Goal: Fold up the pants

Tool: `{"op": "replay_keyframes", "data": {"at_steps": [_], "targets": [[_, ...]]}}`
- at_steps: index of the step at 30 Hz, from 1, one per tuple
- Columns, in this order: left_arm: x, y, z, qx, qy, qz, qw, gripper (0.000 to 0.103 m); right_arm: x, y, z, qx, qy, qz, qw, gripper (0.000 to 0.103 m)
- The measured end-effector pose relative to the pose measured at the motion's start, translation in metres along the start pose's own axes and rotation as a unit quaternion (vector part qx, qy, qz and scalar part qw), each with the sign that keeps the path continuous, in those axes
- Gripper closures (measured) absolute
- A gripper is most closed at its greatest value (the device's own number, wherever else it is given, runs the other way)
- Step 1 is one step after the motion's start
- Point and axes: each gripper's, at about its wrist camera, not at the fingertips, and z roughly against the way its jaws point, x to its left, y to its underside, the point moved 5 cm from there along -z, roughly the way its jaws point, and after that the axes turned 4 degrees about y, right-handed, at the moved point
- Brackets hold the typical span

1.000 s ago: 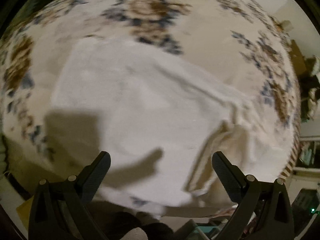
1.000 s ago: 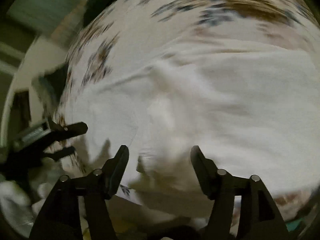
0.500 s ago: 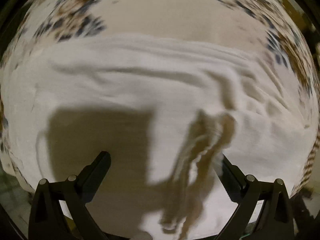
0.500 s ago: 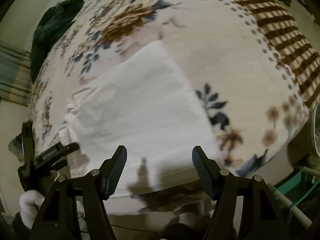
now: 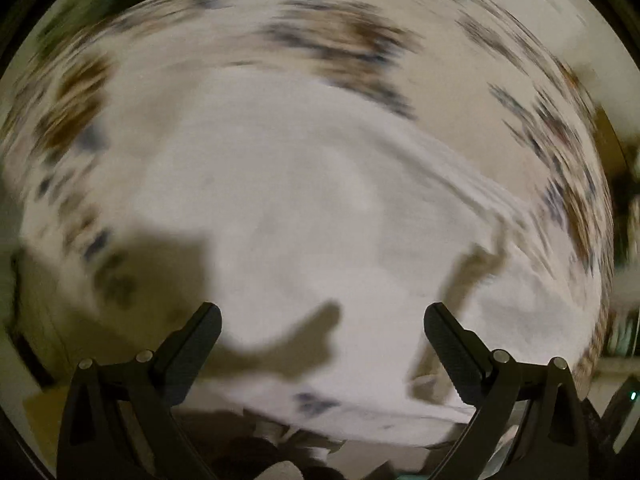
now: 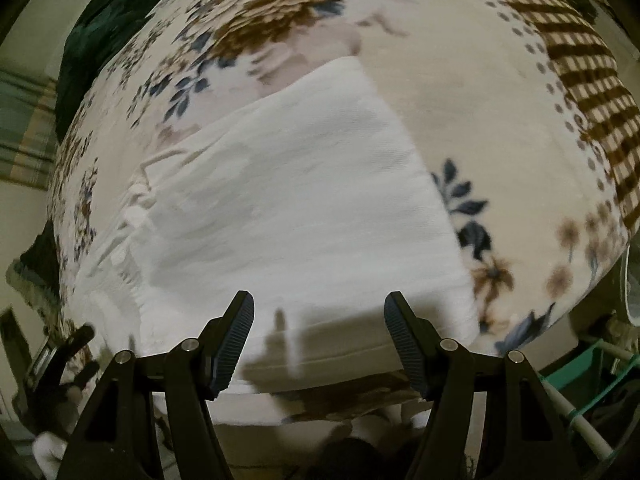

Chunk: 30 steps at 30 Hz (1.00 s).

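White pants [image 6: 300, 208] lie folded into a rough rectangle on a floral blanket [image 6: 460, 92], with a gathered waistband edge at the left. They also show in the blurred left wrist view [image 5: 304, 216], with a cord or drawstring at the right [image 5: 472, 264]. My right gripper [image 6: 319, 320] is open and empty above the near edge of the pants. My left gripper [image 5: 322, 328] is open and empty above the pants' near edge; it also shows at the lower left of the right wrist view [image 6: 68, 356].
A dark green garment [image 6: 104, 40] lies at the blanket's far left. The blanket has a brown checked border [image 6: 588, 92] at the right. A green frame with a white rod [image 6: 580, 420] stands beside the bed at lower right.
The left wrist view has pulled back and swung, so more floral blanket shows beyond the pants. The right wrist view has moved slightly closer to the pants. Both grippers stay open.
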Motion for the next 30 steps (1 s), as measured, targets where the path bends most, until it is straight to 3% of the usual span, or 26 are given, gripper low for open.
{"op": "replay_keyframes", "data": {"at_steps": [3,7,14,20,21,22,25,30], "targets": [[0.064,0.009,0.0,-0.015,-0.005,0.102,0.9947,0.0,0.011,0.0,-0.001,0.01,0.005,0.018,1.0,0.033],[0.109,0.005,-0.016,-0.037,0.049,0.209,0.976,0.0,0.026,-0.002,-0.008,0.022,0.011,0.037,0.999,0.033],[0.104,-0.031,-0.045,-0.095,0.148,0.221,0.9594,0.008,0.053,-0.001,-0.03,0.04,0.014,0.046,0.998,0.033],[0.1,-0.045,-0.048,-0.128,0.154,0.209,0.9572,0.008,0.069,-0.001,-0.039,0.044,0.012,0.048,0.998,0.033],[0.1,-0.044,-0.045,-0.134,0.156,0.212,0.9552,0.028,0.071,-0.001,-0.04,0.044,0.012,0.05,0.998,0.033],[0.099,-0.043,-0.043,-0.138,0.156,0.216,0.9537,0.065,0.073,-0.001,-0.041,0.043,0.012,0.051,0.998,0.033],[0.09,-0.048,-0.038,-0.156,0.174,0.203,0.9508,0.073,0.078,0.001,-0.044,0.043,0.012,0.052,0.998,0.033],[0.063,-0.05,0.007,-0.198,0.172,0.141,0.9546,0.076,0.074,0.004,-0.046,0.047,0.005,0.041,0.998,0.033]]}}
